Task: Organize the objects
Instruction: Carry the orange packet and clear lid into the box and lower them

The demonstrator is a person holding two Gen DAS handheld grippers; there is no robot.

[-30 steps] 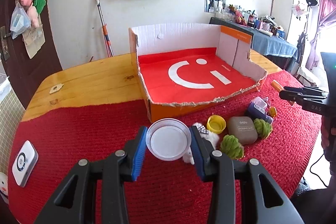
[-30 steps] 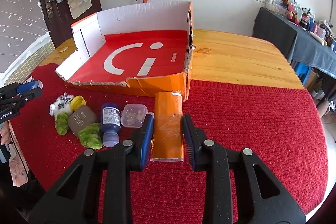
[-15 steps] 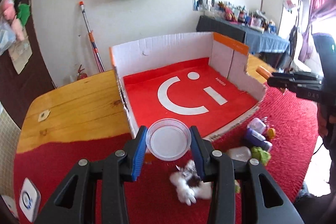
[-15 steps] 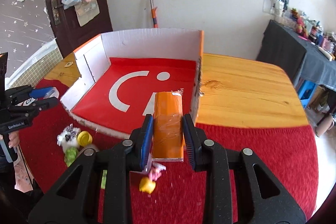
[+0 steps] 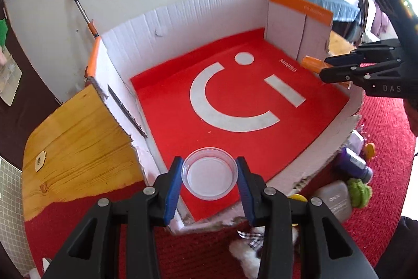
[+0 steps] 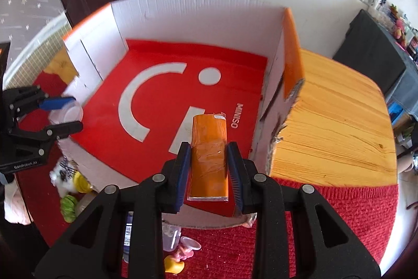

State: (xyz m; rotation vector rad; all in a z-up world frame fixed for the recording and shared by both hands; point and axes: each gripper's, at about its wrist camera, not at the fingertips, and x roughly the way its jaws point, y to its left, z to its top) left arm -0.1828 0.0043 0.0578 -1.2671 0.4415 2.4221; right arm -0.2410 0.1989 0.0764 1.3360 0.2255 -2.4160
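A wide cardboard box with a red floor and white walls stands on the table; it also shows in the right wrist view. My left gripper is shut on a clear round plastic lid and holds it over the box's front left corner. My right gripper is shut on an orange wrapped packet and holds it over the box's front right part. Each gripper shows in the other's view, the right gripper and the left gripper.
Small items lie on the red cloth in front of the box: a white plush toy, a grey case, green yarn balls, a purple bottle, a yellow cap. Bare wooden table lies to the right.
Both grippers have lifted and moved forward from above the red cloth to over the box, each still holding its object.
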